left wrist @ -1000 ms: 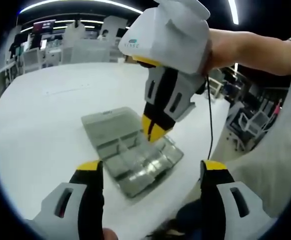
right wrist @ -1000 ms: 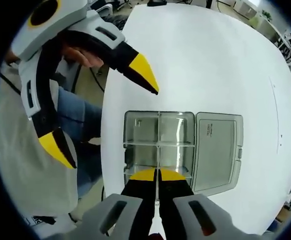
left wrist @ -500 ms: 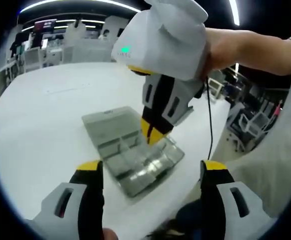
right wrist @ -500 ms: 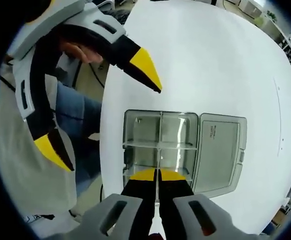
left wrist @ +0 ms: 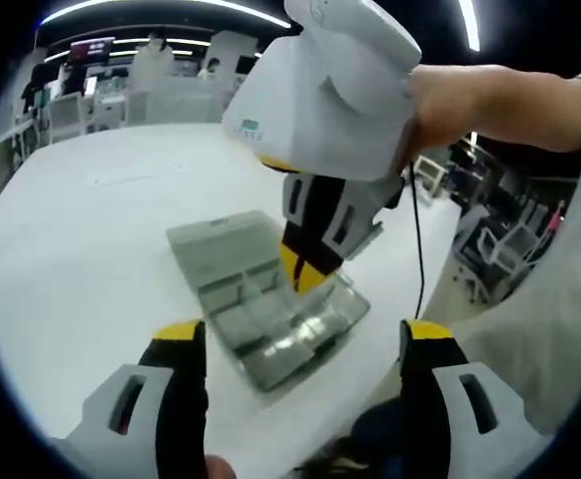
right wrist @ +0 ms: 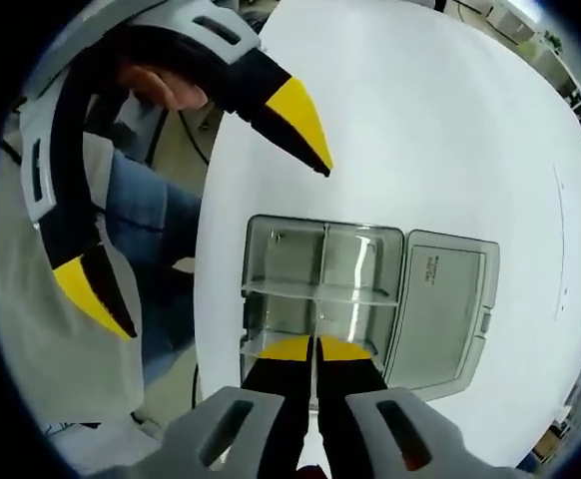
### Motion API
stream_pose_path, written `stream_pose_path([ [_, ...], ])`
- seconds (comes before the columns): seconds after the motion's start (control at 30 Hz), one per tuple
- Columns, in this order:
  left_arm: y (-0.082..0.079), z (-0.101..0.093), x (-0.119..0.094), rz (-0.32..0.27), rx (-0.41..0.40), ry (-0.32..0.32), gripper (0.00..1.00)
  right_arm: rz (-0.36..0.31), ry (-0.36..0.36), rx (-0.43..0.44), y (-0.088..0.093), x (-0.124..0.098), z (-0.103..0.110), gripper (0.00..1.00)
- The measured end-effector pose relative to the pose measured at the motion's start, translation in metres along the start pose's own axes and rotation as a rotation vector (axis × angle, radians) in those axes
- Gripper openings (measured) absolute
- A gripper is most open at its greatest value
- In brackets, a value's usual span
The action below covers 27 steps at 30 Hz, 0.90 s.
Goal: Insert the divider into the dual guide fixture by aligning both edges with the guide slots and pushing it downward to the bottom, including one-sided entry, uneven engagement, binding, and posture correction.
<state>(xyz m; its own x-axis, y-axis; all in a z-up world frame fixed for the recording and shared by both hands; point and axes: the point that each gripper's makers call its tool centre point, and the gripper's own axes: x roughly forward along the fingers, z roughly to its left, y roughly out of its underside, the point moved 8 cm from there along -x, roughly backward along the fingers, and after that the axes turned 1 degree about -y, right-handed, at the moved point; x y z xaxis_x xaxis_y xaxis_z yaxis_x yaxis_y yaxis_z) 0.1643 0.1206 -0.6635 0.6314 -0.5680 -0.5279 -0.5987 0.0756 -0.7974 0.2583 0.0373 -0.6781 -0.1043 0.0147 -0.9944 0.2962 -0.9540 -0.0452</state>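
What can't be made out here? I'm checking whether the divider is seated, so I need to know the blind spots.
- Divider: clear and thin; in the right gripper view its lower edge is hidden behind the right gripper, so its depth in the slots is unreadable.
- Guide slots in the clear box: too small and blurred in the left gripper view; the right gripper covers the middle.
- Label on the open lid: too small to read.
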Motion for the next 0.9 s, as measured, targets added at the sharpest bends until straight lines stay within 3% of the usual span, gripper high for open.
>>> stream_pose_path([
  [0.9, 0.004, -0.001, -0.003, 0.006, -0.002, -0.006, 0.77, -0.003, 0.020, -0.060, 0.001, 0.011, 0.002, 0.00],
])
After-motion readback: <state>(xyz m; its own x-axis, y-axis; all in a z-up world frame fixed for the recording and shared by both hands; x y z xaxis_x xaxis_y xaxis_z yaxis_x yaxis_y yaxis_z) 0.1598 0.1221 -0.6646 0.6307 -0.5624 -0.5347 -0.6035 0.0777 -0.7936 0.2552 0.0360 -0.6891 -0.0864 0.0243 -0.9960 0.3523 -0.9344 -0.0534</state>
